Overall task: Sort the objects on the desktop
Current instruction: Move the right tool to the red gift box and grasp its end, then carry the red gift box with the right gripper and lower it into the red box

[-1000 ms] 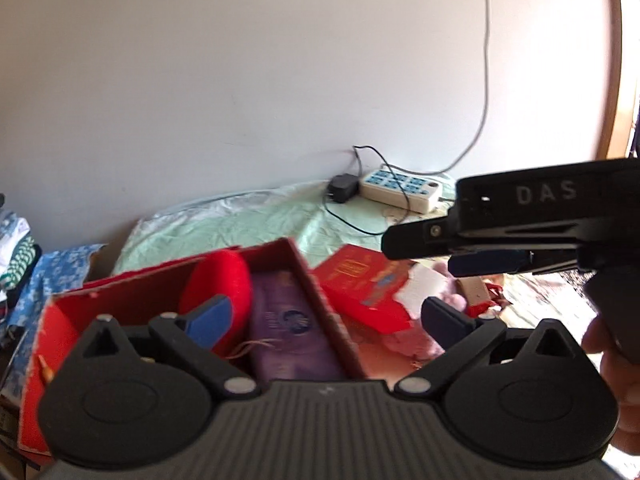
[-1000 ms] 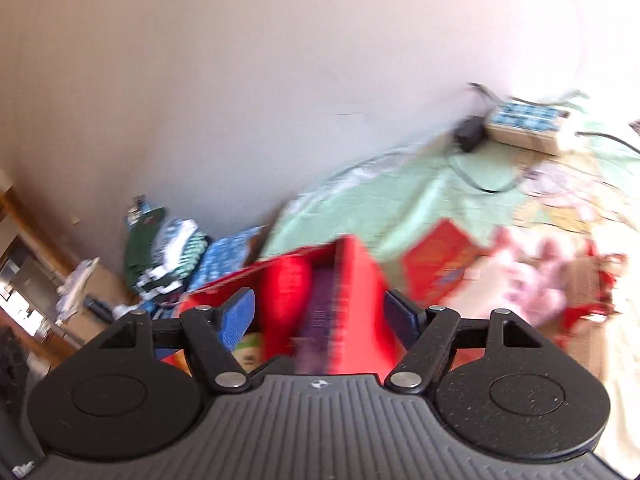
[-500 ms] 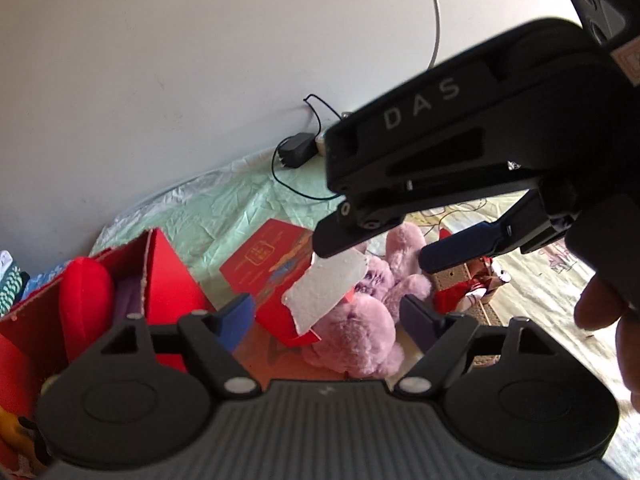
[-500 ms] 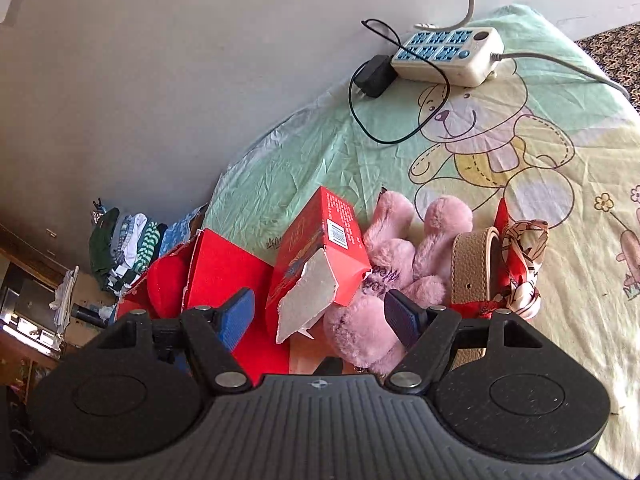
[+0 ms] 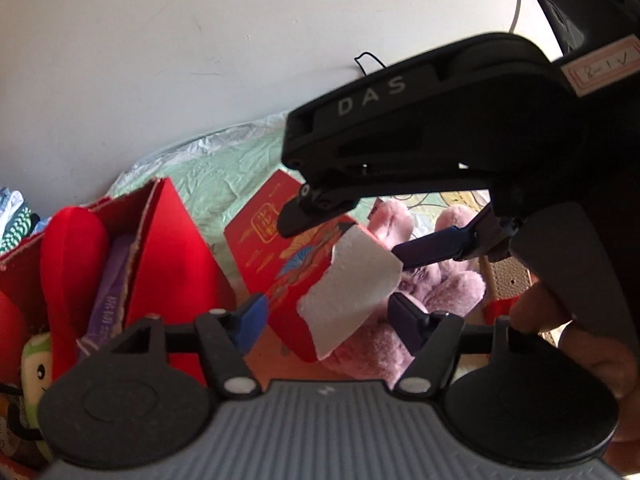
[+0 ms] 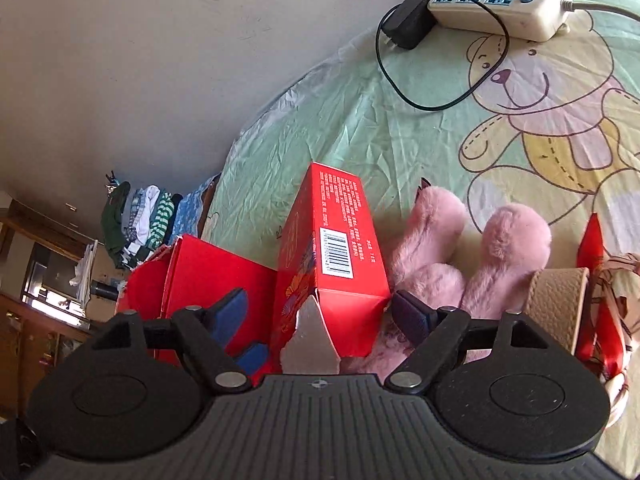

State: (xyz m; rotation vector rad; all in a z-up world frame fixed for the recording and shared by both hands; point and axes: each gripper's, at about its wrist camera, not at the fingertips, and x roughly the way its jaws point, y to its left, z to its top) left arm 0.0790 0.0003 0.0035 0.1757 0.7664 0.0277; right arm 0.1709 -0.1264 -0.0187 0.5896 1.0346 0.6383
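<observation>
**Both grippers close in on the red carton**

Nearest you, your left gripper (image 5: 324,316) has its jaws apart and closing, with the torn white flap (image 5: 348,288) of the red carton (image 5: 280,240) sitting between the pads; nothing is pinched yet, as far as the view shows. Your right gripper (image 6: 320,312) straddles that same carton (image 6: 332,264) from the other side, jaws wide and opening, the barcode face between them and the pads not visibly pressing on it. So the carton is the thing in hand: it lies tilted on the green sheet (image 6: 340,120), propped against the pink plush slippers (image 6: 460,256) to one side, with the open red storage box (image 5: 160,240) just beside it on the other.

By my read, you're at the approach-and-grasp step. Next move calls for one gripper to settle on the carton's solid body rather than the loose flap, which could tear or fold, then lift it clear of the slippers toward the box, where a red cushion (image 5: 72,256) and a purple packet (image 5: 108,296) already sit.

Beyond the carton, the tan strap (image 6: 556,304) lies beside the slippers. Farthest off, by the wall, the power strip (image 6: 500,0) and charger (image 6: 408,24) rest with their cable trailing.
</observation>
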